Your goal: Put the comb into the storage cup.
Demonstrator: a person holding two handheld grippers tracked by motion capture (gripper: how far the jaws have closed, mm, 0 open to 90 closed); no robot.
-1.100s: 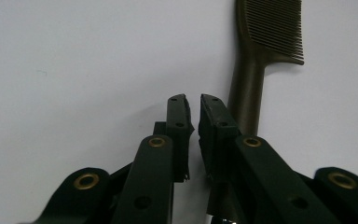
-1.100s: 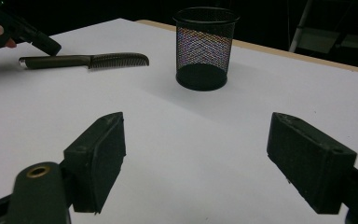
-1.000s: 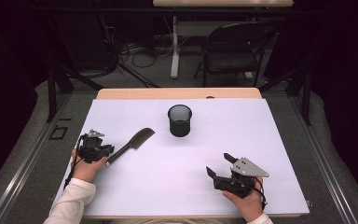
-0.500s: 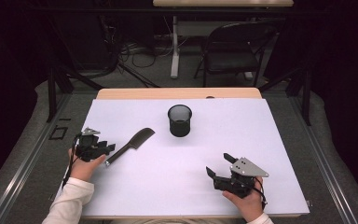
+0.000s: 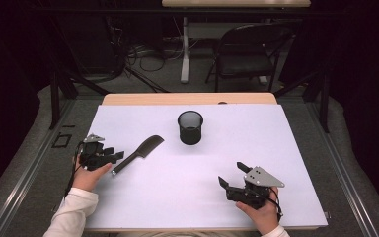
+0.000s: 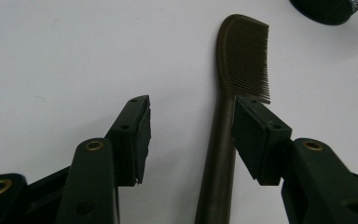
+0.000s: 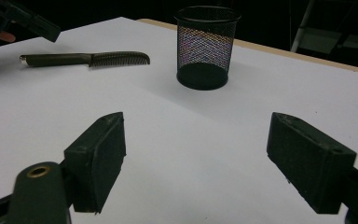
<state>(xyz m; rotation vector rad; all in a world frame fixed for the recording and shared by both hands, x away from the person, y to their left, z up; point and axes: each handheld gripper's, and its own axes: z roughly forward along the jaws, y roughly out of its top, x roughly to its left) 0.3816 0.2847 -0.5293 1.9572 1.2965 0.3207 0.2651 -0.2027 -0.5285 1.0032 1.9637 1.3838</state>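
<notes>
While one comb (image 5: 139, 153) lies flat on the worktop (image 5: 286, 148) near one mesh cup (image 5: 190, 127), the left hand-held gripper (image 5: 116, 156) has just been opening, handle between its pads, unpressed; the right hand-held gripper (image 5: 231, 174) gapes empty.

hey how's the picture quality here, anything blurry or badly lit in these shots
High view: white table evenly lit, surroundings dark, image soft. Left gripper view: comb teeth fairly sharp, the near jaws slightly soft, a soft shadow beside the handle. Right gripper view: mesh pen cup shows coloured moiré, its own jaws blurred, background black.
</notes>
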